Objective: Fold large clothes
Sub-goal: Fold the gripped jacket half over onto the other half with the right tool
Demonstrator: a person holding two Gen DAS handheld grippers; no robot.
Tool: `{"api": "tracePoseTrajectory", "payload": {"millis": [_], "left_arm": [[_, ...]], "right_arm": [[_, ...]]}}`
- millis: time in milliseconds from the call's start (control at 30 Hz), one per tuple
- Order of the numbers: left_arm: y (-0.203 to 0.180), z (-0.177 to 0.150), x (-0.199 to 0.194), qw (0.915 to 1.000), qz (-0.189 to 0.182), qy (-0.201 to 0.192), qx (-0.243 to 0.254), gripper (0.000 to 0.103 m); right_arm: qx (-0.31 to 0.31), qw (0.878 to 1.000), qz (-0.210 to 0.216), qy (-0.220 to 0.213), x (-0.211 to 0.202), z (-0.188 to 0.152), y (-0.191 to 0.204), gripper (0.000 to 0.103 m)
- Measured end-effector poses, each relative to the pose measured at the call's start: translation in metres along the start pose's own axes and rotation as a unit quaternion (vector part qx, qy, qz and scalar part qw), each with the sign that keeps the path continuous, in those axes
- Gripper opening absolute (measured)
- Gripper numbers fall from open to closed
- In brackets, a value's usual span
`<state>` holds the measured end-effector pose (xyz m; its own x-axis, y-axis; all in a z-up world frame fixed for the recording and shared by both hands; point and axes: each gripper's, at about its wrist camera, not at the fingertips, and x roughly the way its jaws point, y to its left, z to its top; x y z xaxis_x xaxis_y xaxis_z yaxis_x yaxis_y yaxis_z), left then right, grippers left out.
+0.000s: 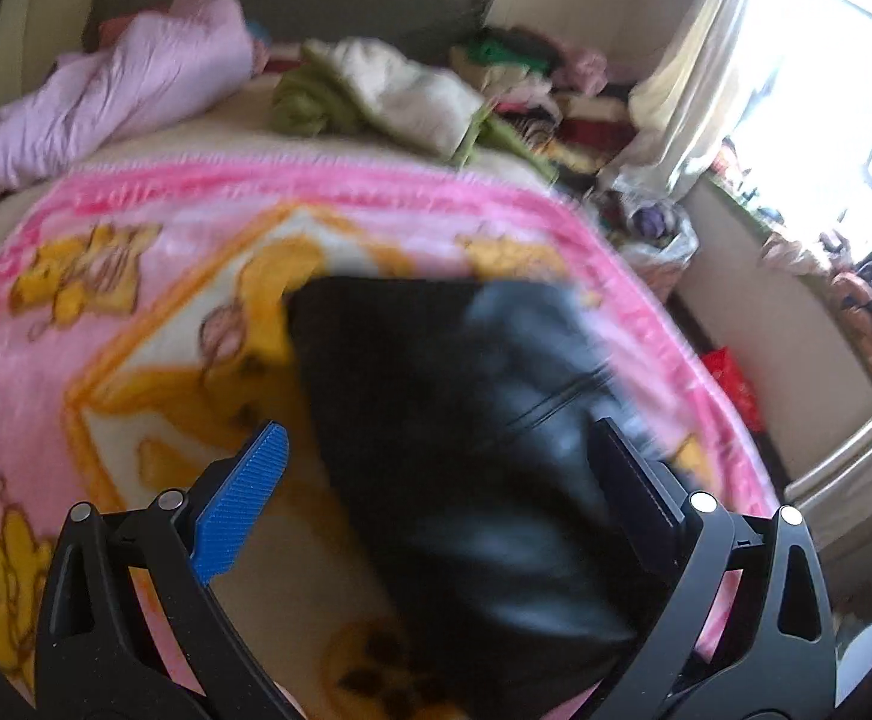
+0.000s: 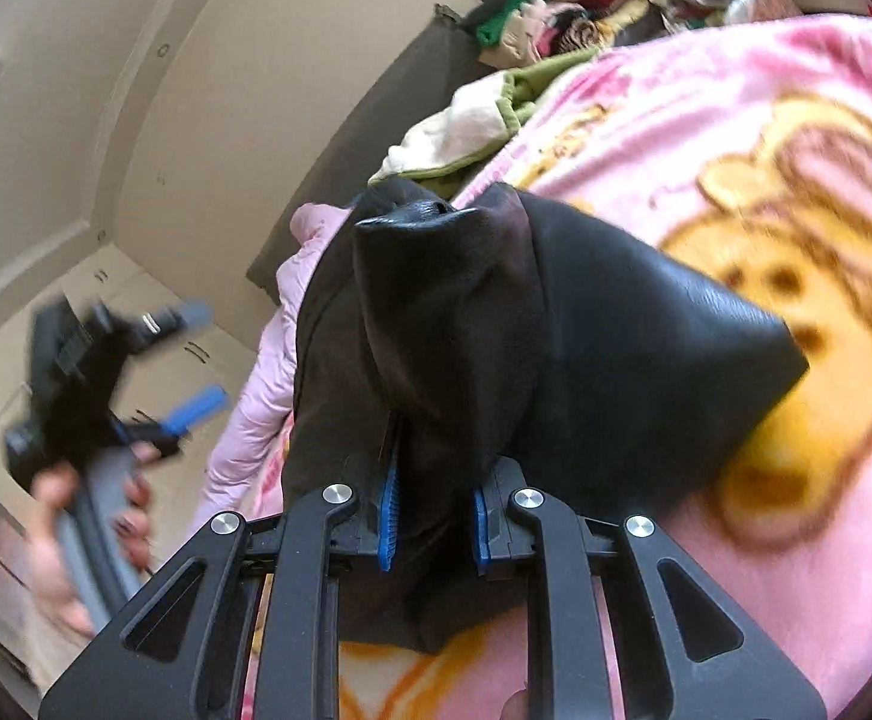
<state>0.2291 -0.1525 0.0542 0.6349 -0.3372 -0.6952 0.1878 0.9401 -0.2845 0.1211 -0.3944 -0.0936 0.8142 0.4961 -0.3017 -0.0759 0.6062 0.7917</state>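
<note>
– Nearest the lens?
– The right gripper (image 2: pixel 432 516), clamped on a fold of the black leather garment (image 2: pixel 586 330), which lies on the pink cartoon blanket (image 2: pixel 796 570).
– The left gripper (image 1: pixel 436 468)?
– Jaws wide apart above the garment, holding nothing.
– Any writing?
– Too blurred to read.

Bare pink blanket (image 1: pixel 105 372) lies open left of the left tongs (image 1: pixel 436 474); a black garment (image 1: pixel 466 420) fills their gap.
</note>
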Motion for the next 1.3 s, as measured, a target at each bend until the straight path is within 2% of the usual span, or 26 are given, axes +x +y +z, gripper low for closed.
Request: {"api": "tracePoseTrajectory", "payload": {"millis": [100, 167, 200, 233, 333, 400, 467, 533, 600, 667, 700, 733, 800, 833, 933, 1067, 1200, 1267, 1300], "left_arm": [[0.007, -0.027, 0.034, 0.9983, 0.012, 0.056, 0.005, 0.093], [0.007, -0.038, 0.048, 0.9972, 0.016, 0.072, 0.012, 0.094], [0.009, -0.042, 0.048, 0.9982, 0.016, 0.056, 0.01, 0.094], [0.009, -0.043, 0.048, 0.9986, 0.014, 0.051, 0.009, 0.094], [0.013, -0.042, 0.047, 0.9987, 0.001, 0.05, 0.007, 0.094], [0.011, -0.041, 0.046, 0.9988, 0.004, 0.047, 0.015, 0.094], [0.01, -0.042, 0.045, 0.9988, 0.006, 0.043, 0.021, 0.093], [0.009, -0.042, 0.044, 0.9989, 0.001, 0.042, 0.022, 0.094], [0.011, -0.042, 0.044, 0.9989, -0.003, 0.042, 0.021, 0.094], [0.01, -0.043, 0.043, 0.9989, -0.005, 0.041, 0.024, 0.094], [0.01, -0.043, 0.043, 0.9988, -0.006, 0.04, 0.026, 0.093], [0.009, -0.044, 0.042, 0.9987, -0.004, 0.041, 0.03, 0.093], [0.008, -0.044, 0.04, 0.9985, -0.006, 0.04, 0.037, 0.094], [0.008, -0.044, 0.038, 0.9986, -0.011, 0.036, 0.036, 0.094], [0.01, -0.04, 0.026, 0.9983, -0.043, 0.029, 0.025, 0.094], [0.001, -0.041, 0.02, 0.9981, -0.037, 0.031, 0.039, 0.094], [-0.004, -0.05, 0.036, 0.9965, -0.042, 0.06, 0.041, 0.094], [-0.004, -0.054, 0.041, 0.9961, -0.049, 0.064, 0.037, 0.094], [-0.004, -0.056, 0.042, 0.9959, -0.053, 0.065, 0.034, 0.094]], "right_arm": [[-0.001, 0.999, 0.017, 0.029, 0.004, 0.008, -0.002, 0.025], [-0.018, 0.998, 0.006, 0.052, 0.003, 0.019, 0.007, 0.051], [-0.033, 0.998, -0.002, 0.06, 0.0, 0.025, 0.013, 0.079], [-0.051, 0.997, -0.007, 0.061, -0.006, 0.034, 0.021, 0.093], [-0.085, 0.995, -0.026, 0.053, -0.018, 0.067, 0.036, 0.096], [-0.077, 0.991, -0.046, 0.095, -0.001, 0.096, 0.04, 0.097], [-0.072, 0.989, -0.06, 0.114, 0.018, 0.117, 0.04, 0.097], [-0.073, 0.983, -0.076, 0.153, 0.044, 0.137, 0.039, 0.097], [-0.089, 0.974, -0.088, 0.19, 0.07, 0.143, 0.039, 0.096], [-0.108, 0.965, -0.094, 0.219, 0.085, 0.135, 0.039, 0.082], [-0.116, 0.96, -0.101, 0.235, 0.096, 0.132, 0.041, 0.059], [-0.125, 0.958, -0.102, 0.237, 0.099, 0.127, 0.043, 0.044], [-0.161, 0.957, -0.1, 0.22, 0.098, 0.122, 0.056, 0.029], [-0.188, 0.955, -0.097, 0.205, 0.09, 0.119, 0.068, 0.026], [-0.233, 0.956, -0.084, 0.157, 0.061, 0.12, 0.089, 0.024], [-0.219, 0.963, -0.094, 0.126, 0.039, 0.131, 0.065, 0.024], [-0.171, 0.966, -0.12, 0.15, 0.046, 0.123, 0.013, 0.025], [-0.162, 0.968, -0.122, 0.148, 0.045, 0.117, 0.0, 0.03], [-0.162, 0.968, -0.126, 0.148, 0.044, 0.116, -0.005, 0.036]]}}
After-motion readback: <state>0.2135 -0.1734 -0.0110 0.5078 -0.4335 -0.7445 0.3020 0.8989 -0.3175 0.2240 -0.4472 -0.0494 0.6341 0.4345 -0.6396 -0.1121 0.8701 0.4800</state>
